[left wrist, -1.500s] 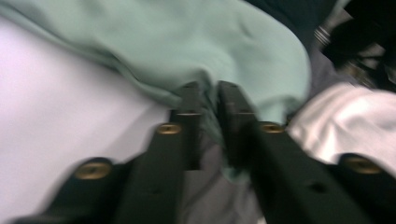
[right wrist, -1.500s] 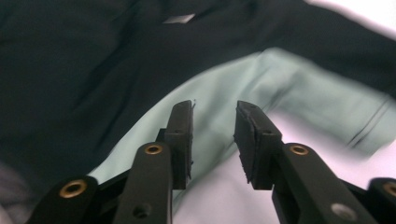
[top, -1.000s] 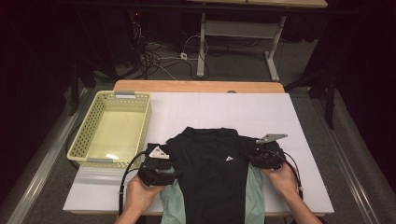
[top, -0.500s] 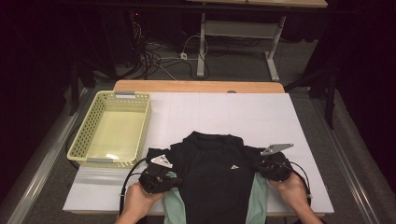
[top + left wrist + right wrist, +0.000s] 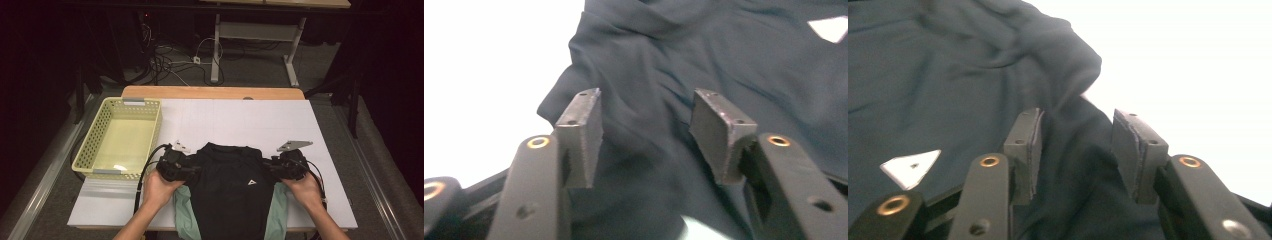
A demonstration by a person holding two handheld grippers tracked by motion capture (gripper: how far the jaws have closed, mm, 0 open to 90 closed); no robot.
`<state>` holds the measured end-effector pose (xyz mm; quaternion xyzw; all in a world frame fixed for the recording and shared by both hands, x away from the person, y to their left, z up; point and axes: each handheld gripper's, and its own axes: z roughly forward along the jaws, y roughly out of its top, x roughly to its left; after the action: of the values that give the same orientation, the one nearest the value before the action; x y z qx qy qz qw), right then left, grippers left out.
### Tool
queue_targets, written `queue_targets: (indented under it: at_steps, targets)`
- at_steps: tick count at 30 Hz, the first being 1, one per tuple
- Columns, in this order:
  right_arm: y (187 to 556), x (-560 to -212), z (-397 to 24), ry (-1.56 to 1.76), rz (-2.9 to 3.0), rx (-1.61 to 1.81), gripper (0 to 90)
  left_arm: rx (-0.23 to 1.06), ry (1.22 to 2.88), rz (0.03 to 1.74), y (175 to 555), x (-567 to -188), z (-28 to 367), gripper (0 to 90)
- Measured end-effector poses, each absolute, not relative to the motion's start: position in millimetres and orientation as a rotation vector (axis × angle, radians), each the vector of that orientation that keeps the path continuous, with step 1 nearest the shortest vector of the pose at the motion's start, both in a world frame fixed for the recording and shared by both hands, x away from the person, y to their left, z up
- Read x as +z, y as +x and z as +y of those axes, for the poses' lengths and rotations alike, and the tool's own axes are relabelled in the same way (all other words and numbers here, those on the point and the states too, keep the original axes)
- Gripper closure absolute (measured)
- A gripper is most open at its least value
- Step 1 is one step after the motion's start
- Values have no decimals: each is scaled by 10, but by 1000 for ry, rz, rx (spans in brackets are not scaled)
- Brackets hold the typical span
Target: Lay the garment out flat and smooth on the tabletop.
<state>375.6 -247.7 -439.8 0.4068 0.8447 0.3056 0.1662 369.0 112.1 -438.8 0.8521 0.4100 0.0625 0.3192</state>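
A dark shirt [image 5: 232, 190] with a small white triangle logo [image 5: 251, 182] lies flat near the table's front edge, on top of a pale green garment [image 5: 184, 216]. My left gripper [image 5: 196, 173] is at the shirt's left shoulder and my right gripper [image 5: 269, 168] at its right shoulder. Both point inward. In the left gripper view the left gripper [image 5: 644, 110] has just been opening, and dark cloth lies loose below the gap. In the right gripper view the right gripper [image 5: 1077, 125] has also just been opening over a sleeve fold, its pads off the cloth.
A pale yellow mesh basket [image 5: 84, 152] stands at the table's left side, and nothing shows inside it. The white table top [image 5: 240, 117] stretches beyond the shirt to a wooden far edge. Cables and a desk frame are on the floor behind.
Both hands dipped toward the near edge, tugging the shirt slightly closer, then moved back away. The left gripper now sits farther from the person and nearer the collar.
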Motion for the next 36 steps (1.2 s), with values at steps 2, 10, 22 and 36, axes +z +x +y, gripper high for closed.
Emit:
queue_targets:
  at_steps: [2, 10, 22, 36]
  targets:
    - [3860, -4458, -2475, 1189, 2416, 848, 539, 176, 2257, 1118, 3811, -4439, 1071, 417]
    - [3997, -4579, -2424, 1176, 2488, 785, 719, 140, 2309, 1204, 4046, -4601, 1032, 454]
    - [4147, -4469, -2399, 1165, 2505, 744, 879, 166, 2350, 1168, 4211, -4490, 959, 869]
    - [4410, -4282, -2447, 1219, 2357, 800, 879, 307, 2294, 1161, 4585, -4092, 939, 871]
